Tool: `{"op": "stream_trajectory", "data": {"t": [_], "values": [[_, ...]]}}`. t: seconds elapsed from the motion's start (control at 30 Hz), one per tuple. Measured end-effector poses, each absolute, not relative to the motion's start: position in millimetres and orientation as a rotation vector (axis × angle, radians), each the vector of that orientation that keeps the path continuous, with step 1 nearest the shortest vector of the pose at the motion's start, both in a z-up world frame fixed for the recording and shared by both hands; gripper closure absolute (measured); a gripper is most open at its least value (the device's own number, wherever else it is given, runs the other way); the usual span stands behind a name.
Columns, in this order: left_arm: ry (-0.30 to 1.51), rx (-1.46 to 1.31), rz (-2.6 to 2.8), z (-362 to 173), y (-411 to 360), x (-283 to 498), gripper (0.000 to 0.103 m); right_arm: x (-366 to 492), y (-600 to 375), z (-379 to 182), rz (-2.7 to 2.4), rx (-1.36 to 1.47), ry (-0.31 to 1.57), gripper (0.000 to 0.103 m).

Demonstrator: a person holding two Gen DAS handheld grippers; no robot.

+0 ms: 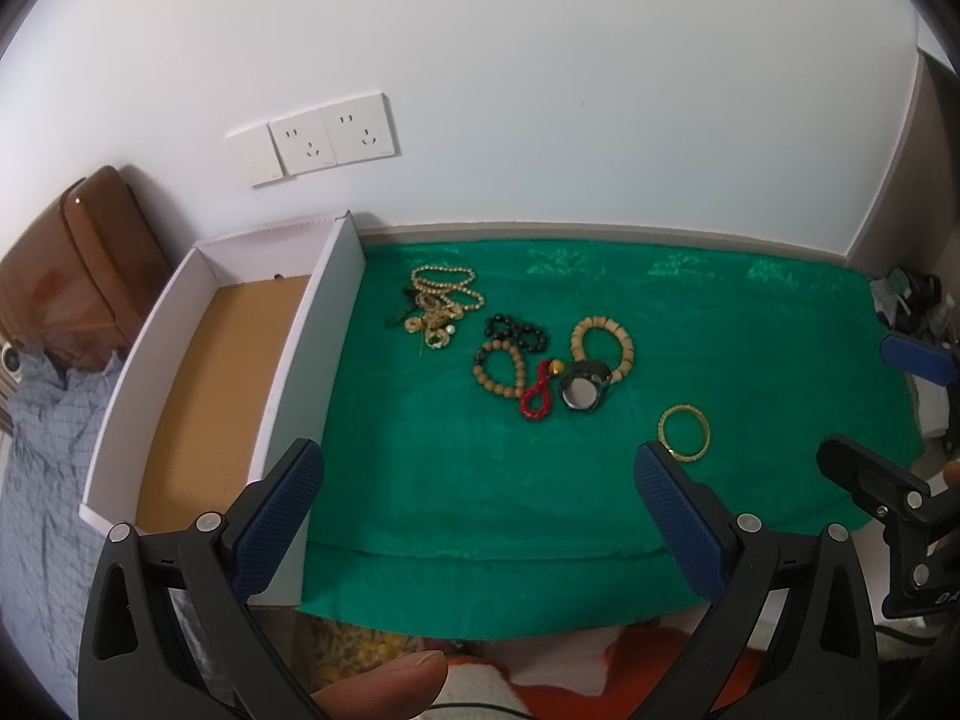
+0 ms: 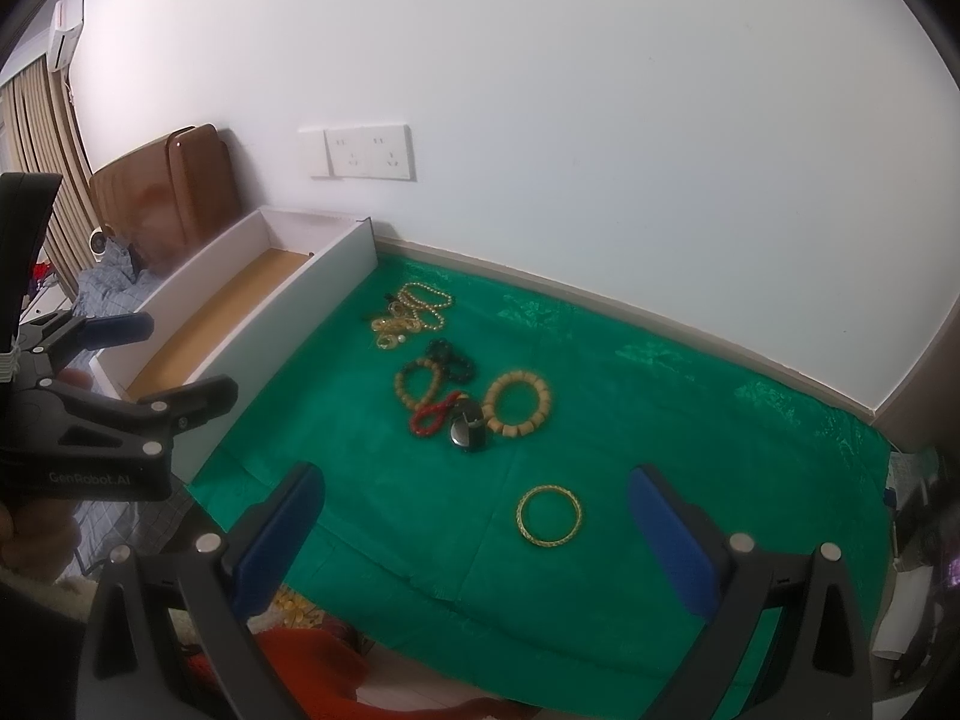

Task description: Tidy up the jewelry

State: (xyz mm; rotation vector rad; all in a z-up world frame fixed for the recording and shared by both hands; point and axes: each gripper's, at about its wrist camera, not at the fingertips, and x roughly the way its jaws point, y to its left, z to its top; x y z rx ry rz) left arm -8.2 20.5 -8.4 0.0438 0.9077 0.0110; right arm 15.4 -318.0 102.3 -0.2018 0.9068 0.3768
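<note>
Left wrist view: at the far left a white box [image 1: 288, 354] with a brown floor is seen, set against the left edge of the green cloth [image 1: 450, 480] that covers the desk. The left hand-held gripper [image 1: 477, 498] is held spread above the cloth's near edge, nothing between its blue pads. Farther back, a tangle of gold chains [image 1: 441, 306] is seen, then black, wooden and red bead bracelets [image 1: 510, 360] bunched beside a watch [image 1: 582, 390]. A gold bangle [image 1: 684, 433] lies apart, just beyond the right fingertip. In the right wrist view, the right hand-held gripper [image 2: 474, 519] is also spread, the bangle [image 2: 549, 516] lying between its fingers.
</note>
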Motion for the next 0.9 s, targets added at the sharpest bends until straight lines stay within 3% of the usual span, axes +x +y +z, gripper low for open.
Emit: {"op": "stream_trajectory", "data": {"t": [0.9], "values": [[0.945,0.011,0.016,-12,27,18,0.000,33,-326,98,0.357,-0.205,0.911,0.000]]}}
